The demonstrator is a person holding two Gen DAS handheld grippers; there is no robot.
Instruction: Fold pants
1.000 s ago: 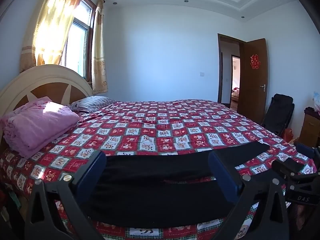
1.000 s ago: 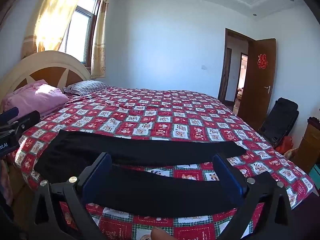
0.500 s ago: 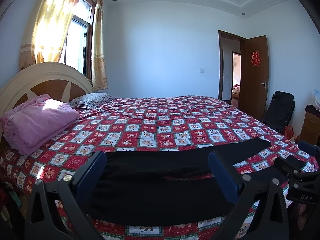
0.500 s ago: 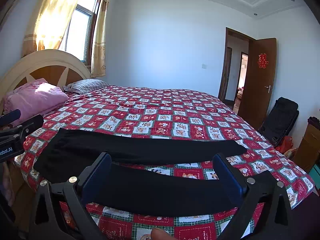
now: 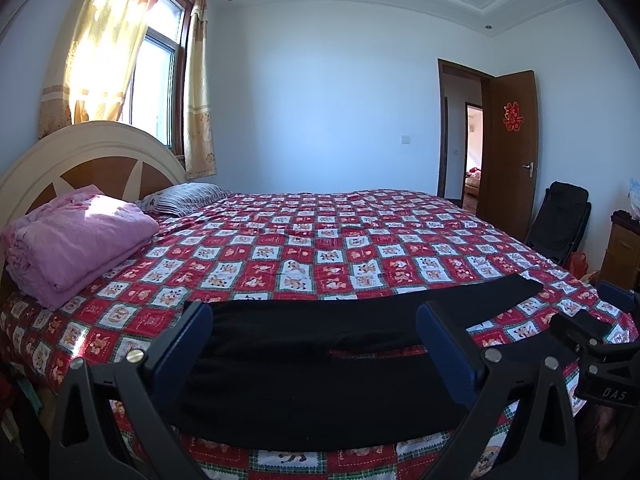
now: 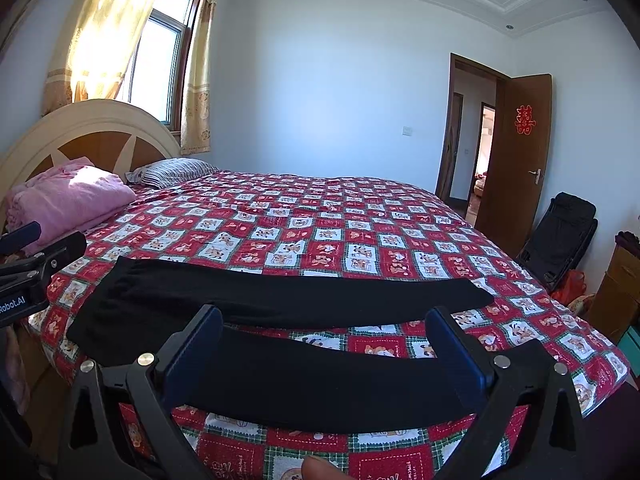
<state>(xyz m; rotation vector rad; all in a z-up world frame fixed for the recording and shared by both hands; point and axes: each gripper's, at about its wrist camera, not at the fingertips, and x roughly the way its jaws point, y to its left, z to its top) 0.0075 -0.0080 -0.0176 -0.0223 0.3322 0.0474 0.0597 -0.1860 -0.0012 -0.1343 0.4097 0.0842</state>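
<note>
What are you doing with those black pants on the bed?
A person holds a gripper in each hand over black pants spread flat on the checkered bedspread, legs apart. The left gripper and right gripper both have open jaws and grip nothing. No fold has been made.

Pants [image 6: 280,304]: matt black cloth. Bedspread [image 6: 320,224]: printed cloth. Headboard [image 6: 92,136]: glossy wood.
</note>
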